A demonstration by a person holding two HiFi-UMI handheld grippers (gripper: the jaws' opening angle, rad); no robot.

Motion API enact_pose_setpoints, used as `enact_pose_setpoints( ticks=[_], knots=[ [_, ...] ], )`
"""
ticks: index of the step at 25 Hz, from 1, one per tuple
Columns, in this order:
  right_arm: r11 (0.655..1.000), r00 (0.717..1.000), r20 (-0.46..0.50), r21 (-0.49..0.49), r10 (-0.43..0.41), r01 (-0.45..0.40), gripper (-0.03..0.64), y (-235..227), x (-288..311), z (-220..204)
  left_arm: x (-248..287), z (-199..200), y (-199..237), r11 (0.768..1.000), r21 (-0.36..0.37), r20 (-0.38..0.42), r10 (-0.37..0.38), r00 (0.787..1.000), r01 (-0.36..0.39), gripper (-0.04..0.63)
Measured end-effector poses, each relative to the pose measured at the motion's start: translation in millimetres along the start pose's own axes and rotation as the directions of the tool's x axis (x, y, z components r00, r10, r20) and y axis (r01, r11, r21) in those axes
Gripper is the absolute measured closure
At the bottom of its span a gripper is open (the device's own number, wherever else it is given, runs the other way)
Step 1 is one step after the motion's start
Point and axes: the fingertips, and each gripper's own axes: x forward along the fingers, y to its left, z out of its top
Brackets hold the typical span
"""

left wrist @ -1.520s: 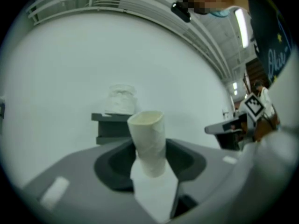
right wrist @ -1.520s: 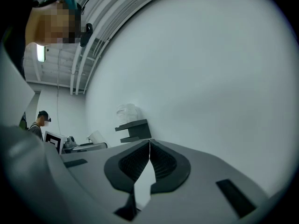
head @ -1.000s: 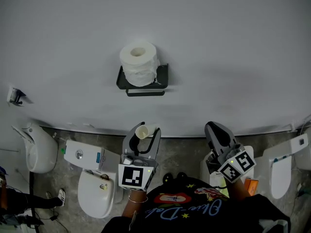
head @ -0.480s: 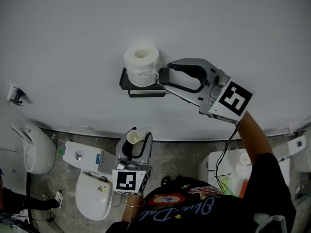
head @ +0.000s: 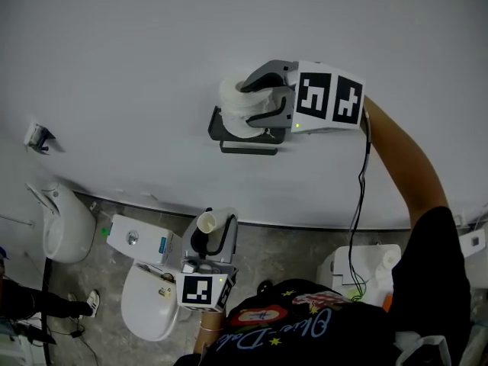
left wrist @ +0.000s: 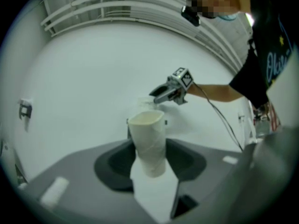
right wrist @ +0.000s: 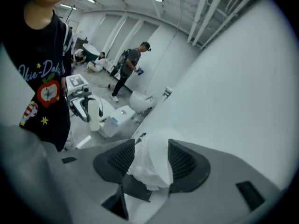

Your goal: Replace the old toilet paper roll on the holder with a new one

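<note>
Right gripper [head: 249,102] has risen to the wall holder [head: 216,125]; its jaws, just opening, stand spread around the toilet paper roll [head: 231,107] there. Left gripper [head: 215,227] pinches an empty cardboard tube [head: 206,222], well below; bare wall all round.

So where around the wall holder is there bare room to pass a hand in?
Bare wall left of and above the holder is free. Its right side is crowded: the right gripper, whose jaws have just been opening, straddles the toilet paper roll. Below, the left gripper holds the cardboard tube, apart from the holder.
</note>
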Motion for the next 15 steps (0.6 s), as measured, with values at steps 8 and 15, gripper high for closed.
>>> enact_pose_setpoints(
  ticks=[8, 15],
  knots=[
    [0.997, 0.995, -0.084, 0.054, 0.052, -0.047, 0.413, -6.0, 16.8, -8.9, -0.6, -0.6, 4.2, 1.0, -0.013, -0.004, 0.017, 1.0, -0.018, 0.399],
    [0.994, 0.996, -0.093, 0.112, 0.005, 0.005, 0.413, -7.3, 13.5, -10.7, 7.0, -5.7, -6.1, 0.999, -0.034, 0.004, -0.023, 1.0, 0.023, 0.399]
  ],
)
